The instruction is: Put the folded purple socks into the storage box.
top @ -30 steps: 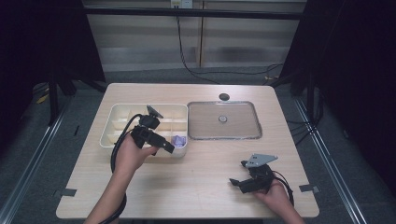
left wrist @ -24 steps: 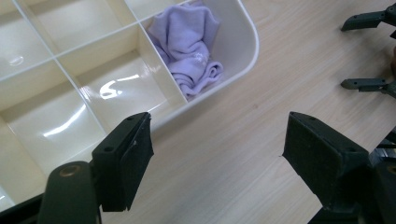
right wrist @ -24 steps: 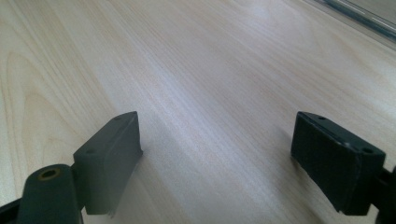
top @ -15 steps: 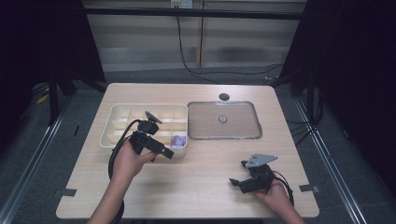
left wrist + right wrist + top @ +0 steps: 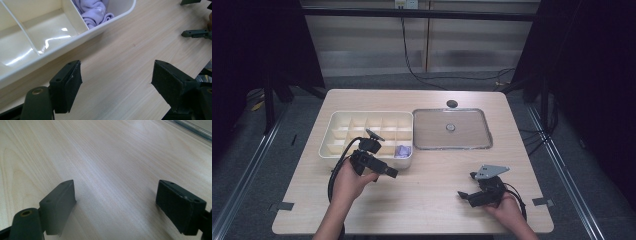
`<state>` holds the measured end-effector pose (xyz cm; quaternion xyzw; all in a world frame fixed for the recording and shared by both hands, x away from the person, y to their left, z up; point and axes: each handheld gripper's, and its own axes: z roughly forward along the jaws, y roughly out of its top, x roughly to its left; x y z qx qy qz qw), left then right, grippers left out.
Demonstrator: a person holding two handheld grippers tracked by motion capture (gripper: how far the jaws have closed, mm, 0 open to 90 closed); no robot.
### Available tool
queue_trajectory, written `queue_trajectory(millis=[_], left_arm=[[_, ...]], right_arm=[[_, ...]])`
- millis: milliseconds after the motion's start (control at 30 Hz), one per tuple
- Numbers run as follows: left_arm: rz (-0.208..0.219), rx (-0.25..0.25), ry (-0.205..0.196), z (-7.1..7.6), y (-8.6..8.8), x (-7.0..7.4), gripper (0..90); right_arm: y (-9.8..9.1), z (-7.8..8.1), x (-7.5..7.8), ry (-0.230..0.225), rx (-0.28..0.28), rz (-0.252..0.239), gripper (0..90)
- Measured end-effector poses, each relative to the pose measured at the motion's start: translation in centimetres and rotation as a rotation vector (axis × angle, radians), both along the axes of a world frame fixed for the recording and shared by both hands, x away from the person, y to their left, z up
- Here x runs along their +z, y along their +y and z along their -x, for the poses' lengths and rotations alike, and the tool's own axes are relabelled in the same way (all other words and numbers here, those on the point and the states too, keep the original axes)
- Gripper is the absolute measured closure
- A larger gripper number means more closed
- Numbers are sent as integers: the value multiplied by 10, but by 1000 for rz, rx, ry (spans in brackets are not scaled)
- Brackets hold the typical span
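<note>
Now the left claw (image 5: 388,171), spread and empty, has drawn back from the organizer (image 5: 337,131) toward the near counter (image 5: 427,175), leaving the purple cloth (image 5: 402,150) in its near-right compartment, while the right claw (image 5: 463,195) rests spread.

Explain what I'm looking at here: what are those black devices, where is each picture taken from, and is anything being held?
A person at a wooden table holds a handheld two-jaw tool in each hand. The high view looks down from above. The other two pictures come from cameras riding on each tool, looking along its black jaws. The left gripper sits just in front of a cream divided tray, whose near-right compartment holds a folded lilac cloth. The right gripper is low over bare wood near the person. Both stand open and hold nothing. Beside the cream tray lies a flat metal tray with a small round object on it.
</note>
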<state>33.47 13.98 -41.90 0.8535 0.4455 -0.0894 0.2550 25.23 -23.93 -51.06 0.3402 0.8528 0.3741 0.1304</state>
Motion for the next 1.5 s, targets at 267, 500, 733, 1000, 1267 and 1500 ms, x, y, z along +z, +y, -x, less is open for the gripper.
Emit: queue_trajectory(millis=[267,500,733,1000,1267,1500], left_arm=[[-7,-12,18,7,1,-16,232],[14,-25,4,16,3,-30,232],[12,-40,-13,21,9,-40,232],[9,-46,-21,29,6,-54,233],[20,-73,-100,36,10,-59,235],[41,-119,-227,48,15,-66,213]], right_arm=[[0,0,0,0,0,0,155],[0,0,0,0,0,0,155],[0,0,0,0,0,0,155],[0,0,0,0,0,0,155],[0,0,0,0,0,0,155],[0,0,0,0,0,0,155]])
